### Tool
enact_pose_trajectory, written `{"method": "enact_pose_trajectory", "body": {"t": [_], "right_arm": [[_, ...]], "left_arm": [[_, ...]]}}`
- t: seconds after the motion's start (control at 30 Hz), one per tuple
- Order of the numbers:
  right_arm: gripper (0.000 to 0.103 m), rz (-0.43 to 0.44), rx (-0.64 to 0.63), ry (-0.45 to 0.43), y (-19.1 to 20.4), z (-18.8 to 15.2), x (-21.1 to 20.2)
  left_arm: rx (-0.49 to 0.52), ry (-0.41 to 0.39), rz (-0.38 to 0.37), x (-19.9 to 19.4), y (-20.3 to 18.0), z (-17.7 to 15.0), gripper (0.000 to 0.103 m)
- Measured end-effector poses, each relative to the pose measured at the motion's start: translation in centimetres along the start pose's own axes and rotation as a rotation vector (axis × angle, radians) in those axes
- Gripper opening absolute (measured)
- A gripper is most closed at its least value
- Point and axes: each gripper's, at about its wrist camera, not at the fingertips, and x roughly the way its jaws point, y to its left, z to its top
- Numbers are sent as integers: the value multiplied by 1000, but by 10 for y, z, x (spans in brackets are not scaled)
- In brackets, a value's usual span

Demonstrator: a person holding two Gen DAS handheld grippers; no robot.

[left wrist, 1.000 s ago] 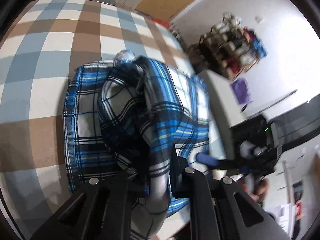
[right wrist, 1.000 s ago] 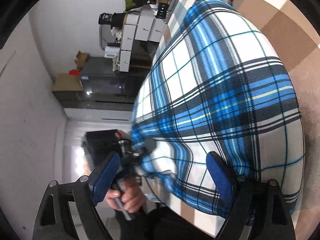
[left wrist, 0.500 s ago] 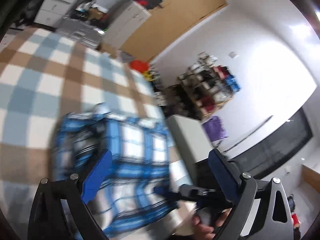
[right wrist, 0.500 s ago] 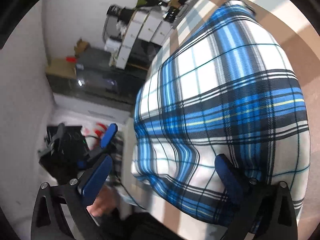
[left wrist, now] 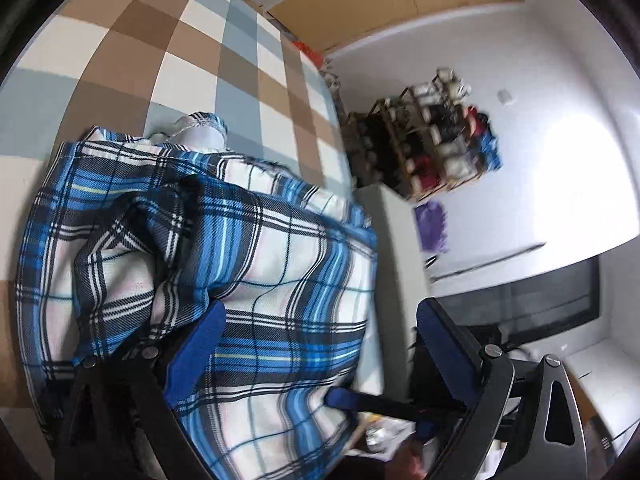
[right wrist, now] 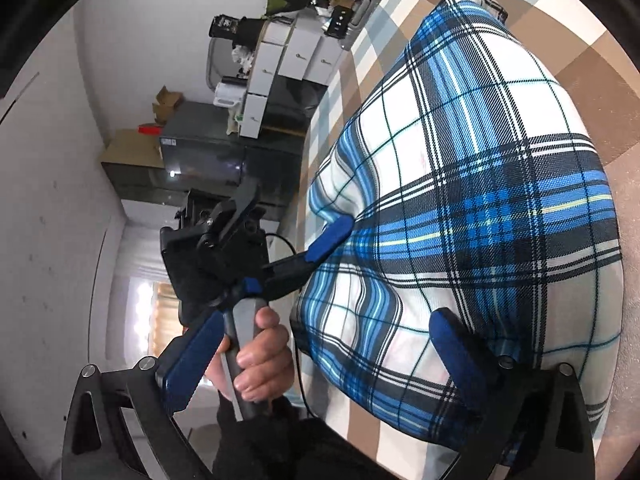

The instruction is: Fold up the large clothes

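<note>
A blue, white and black plaid shirt lies folded into a thick bundle on a brown, grey and white checked cloth. My left gripper stands open over the bundle's near edge, one blue pad resting low against the fabric and the other off its side. In the right wrist view the same shirt fills the right half. My right gripper is open, one pad over the shirt's near corner and the other out over the floor. The left gripper's blue finger touches the shirt's edge there.
A person's hand grips the left gripper's handle. Beside the checked surface stand a white cabinet and a shelf rack of small items. On the other side are stacked white boxes and a dark glass cabinet.
My left gripper, shut on a fold of the shirt a second ago, has opened and let it drop onto the bundle. The right jaws spread slightly wider and stayed in place.
</note>
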Motion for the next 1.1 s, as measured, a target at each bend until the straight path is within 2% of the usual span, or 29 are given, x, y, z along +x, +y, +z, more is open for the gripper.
{"method": "enact_pose_trajectory", "body": {"t": [0.1, 0.17, 0.23, 0.3, 0.4, 0.43, 0.47, 0.5, 0.57, 0.6, 0.67, 0.73, 0.87, 0.97, 1.1], "right_arm": [[103, -3, -4, 13, 1, 1, 2], [103, -2, -7, 15, 2, 1, 2], [103, -33, -36, -15, 8, -2, -5], [103, -118, -80, -114, 19, -6, -21], [103, -138, -130, -271, 38, -6, -47], [103, -193, -152, -327, 47, -3, -55], [103, -236, -167, -341, 52, 0, -55], [103, -334, -201, -349, 63, 6, -53], [103, -491, -268, -354, 81, 13, -42], [103, -586, -315, -338, 93, 19, -31], [103, -646, -349, -277, 103, 31, -15], [103, -737, -360, -174, 114, 50, 12], [103, -887, -408, 30, 116, 66, 68], [102, -1038, -470, 151, 105, 68, 111], [101, -1173, -525, 227, 83, 74, 153]], "left_arm": [[44, 10, 41, -2, -7, -4, 87], [47, 17, 41, -6, -4, -4, 80], [37, 23, 16, -9, 3, -4, 80], [8, 12, 25, -20, 12, -7, 80], [-12, -23, 40, -36, 19, -19, 80], [-6, -27, 78, -38, 18, -27, 80], [12, -22, 120, -37, 14, -33, 80], [33, -23, 148, -39, 9, -38, 80], [80, -20, 159, -45, -3, -50, 80], [105, -3, 129, -48, -9, -56, 80], [161, 38, 86, -51, -17, -68, 80], [167, 97, 44, -45, -15, -77, 80], [91, 173, 165, -24, 16, -85, 80], [97, 175, 165, -24, 21, -87, 80], [119, 177, 188, -25, 20, -87, 80]]}}
